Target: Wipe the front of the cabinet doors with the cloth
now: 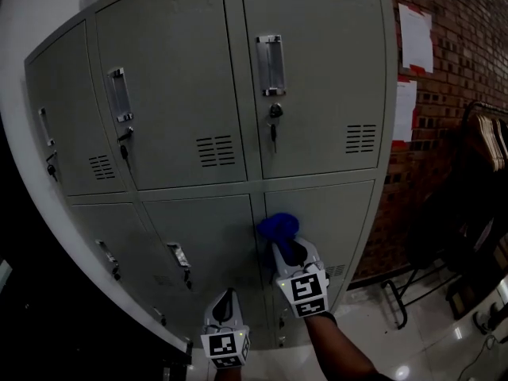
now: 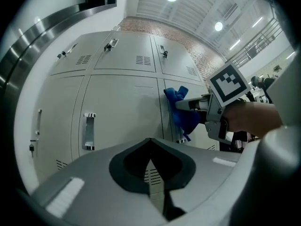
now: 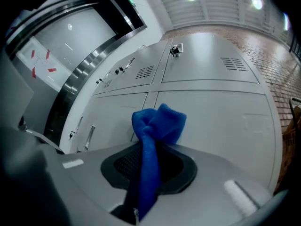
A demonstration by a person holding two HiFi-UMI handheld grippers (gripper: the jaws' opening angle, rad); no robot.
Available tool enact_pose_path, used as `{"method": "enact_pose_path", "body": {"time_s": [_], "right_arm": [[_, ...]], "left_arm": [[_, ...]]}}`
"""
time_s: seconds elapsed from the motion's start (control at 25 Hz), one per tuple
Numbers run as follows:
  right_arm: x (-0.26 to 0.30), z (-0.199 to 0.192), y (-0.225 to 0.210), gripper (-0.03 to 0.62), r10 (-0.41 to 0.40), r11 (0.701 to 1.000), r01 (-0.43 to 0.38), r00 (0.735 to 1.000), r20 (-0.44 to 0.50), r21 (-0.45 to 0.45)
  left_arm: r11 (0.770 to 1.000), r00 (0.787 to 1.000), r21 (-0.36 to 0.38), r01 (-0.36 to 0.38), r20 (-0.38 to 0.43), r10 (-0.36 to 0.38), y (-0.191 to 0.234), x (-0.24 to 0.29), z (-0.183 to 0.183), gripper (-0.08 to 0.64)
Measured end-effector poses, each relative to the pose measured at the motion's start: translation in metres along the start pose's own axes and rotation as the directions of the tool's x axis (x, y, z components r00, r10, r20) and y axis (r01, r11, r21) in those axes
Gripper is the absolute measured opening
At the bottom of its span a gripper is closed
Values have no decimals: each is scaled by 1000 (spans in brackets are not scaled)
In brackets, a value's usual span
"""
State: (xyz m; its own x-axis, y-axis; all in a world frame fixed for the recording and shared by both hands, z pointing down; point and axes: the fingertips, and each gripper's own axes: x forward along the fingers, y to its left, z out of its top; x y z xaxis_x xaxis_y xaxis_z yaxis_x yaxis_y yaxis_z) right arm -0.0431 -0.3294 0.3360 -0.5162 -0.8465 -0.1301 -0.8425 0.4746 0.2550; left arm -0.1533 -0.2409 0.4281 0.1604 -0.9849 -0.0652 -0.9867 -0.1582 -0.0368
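Left tongs pressed together, empty, held low | right tongs pinching blue cloth, seemingly touching lower-right cabinet door near its left edge | wiping well likely needs steady pressure, overlapping strokes, cloth kept flat.

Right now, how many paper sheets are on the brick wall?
2: the upper sheet right of the cabinet, the lower sheet directly below it; more may lie outside view.
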Motion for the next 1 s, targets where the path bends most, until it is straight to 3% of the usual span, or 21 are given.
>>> {"method": "enact_pose_path", "body": {"time_s": [0.4, 0.68, 1.0], "right_arm": [[-26, -10, -59, 74, -159, 987, 160, 987, -28, 11], [-66, -41, -132, 75, -290, 957, 291, 953, -90, -10], [-93, -58, -181, 75, -352, 935, 355, 926, -137, -7]], "left_arm": [[999, 999, 18, 42, 22, -42, -11, 7, 10, 17], [997, 997, 17, 72, 30, -72, -37, 17, 12, 17], [994, 994, 10, 108, 35, -108, -66, 31, 12, 17]]}}
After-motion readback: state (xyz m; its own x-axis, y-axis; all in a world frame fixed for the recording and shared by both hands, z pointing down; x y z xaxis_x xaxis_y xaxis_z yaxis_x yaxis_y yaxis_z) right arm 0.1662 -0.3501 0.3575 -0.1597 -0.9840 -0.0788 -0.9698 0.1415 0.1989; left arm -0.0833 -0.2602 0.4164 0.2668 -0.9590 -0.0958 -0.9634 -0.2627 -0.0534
